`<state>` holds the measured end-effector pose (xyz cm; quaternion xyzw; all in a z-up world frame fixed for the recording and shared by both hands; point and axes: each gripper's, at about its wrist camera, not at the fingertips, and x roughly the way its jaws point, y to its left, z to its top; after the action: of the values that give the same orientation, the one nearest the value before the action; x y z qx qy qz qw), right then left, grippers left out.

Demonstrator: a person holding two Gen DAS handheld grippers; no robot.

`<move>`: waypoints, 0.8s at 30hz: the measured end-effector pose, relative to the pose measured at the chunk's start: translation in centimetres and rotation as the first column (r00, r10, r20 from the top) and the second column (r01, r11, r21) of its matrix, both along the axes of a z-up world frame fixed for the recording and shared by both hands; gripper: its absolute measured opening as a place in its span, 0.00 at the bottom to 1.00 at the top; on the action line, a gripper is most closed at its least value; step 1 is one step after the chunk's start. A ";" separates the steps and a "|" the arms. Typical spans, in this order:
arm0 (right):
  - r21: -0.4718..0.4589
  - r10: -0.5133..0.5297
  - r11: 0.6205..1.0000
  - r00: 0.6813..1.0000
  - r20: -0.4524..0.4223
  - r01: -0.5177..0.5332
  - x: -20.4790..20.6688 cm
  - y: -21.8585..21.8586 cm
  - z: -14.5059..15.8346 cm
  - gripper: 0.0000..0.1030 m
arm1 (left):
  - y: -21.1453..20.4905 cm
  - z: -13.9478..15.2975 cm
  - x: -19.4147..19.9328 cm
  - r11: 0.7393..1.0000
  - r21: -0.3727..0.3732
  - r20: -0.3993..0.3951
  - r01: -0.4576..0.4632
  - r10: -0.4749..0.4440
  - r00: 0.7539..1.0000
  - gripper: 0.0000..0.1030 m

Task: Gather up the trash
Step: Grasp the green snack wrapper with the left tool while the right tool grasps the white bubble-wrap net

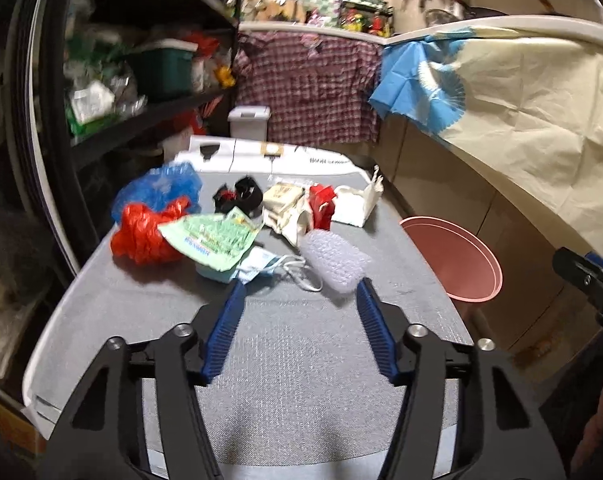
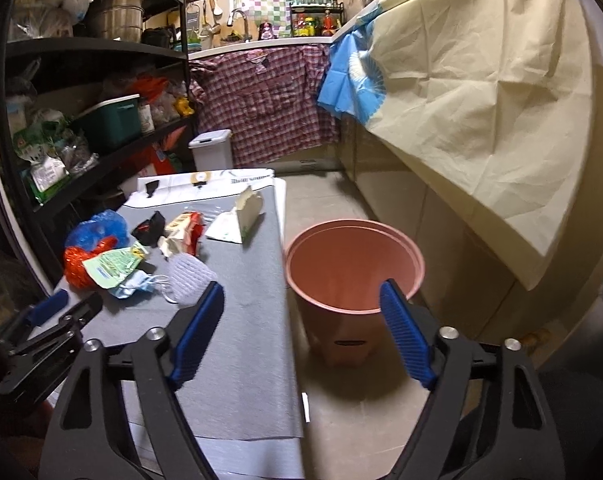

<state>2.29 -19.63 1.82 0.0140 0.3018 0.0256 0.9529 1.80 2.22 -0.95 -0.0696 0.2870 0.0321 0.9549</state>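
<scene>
The left tool (image 1: 299,292) was held released, empty, before the bubble wrap (image 1: 335,262); closing on it was judged next.

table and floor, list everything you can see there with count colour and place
table: 1, grey mat top, centre
plastic bags: 2, red and blue, far left of the table
printed wrapper: 1, green, beside the red bag
face mask: 1, light blue, white loops, under the wrapper's edge
bubble wrap: 1, whitish, nearest the left gripper
black item: 1, behind the wrapper, too blurred to name
paper bags: 2, cream and red, mid table
foam piece: 1, white, far right of the table
bin: 1, pink, on the floor right of the table, looks empty
left gripper: open, holding nothing
right gripper: open, holding nothing
</scene>
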 end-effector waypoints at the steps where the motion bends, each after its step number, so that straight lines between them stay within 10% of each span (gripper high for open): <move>1: 0.002 0.008 1.000 1.000 0.000 -0.008 0.2 0.2 -0.1 0.69 | 0.5 -0.1 0.3 1.000 -0.020 -0.009 -0.009 0.009 1.000 0.50; 8: 0.028 0.103 0.994 0.993 -0.050 -0.102 3.1 2.9 -1.3 0.57 | 3.0 -0.7 2.3 0.996 -0.044 -0.030 -0.079 0.078 0.996 0.50; 24: 0.014 0.269 0.962 0.942 -0.200 -0.272 13.2 11.7 -8.0 0.67 | 7.9 -3.6 6.8 0.975 -0.094 -0.097 -0.202 0.193 0.976 0.43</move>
<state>15.51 -7.89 -6.19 -0.0317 0.3952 0.1524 0.9053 8.61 10.09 -4.57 -0.1454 0.3213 0.1151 0.9286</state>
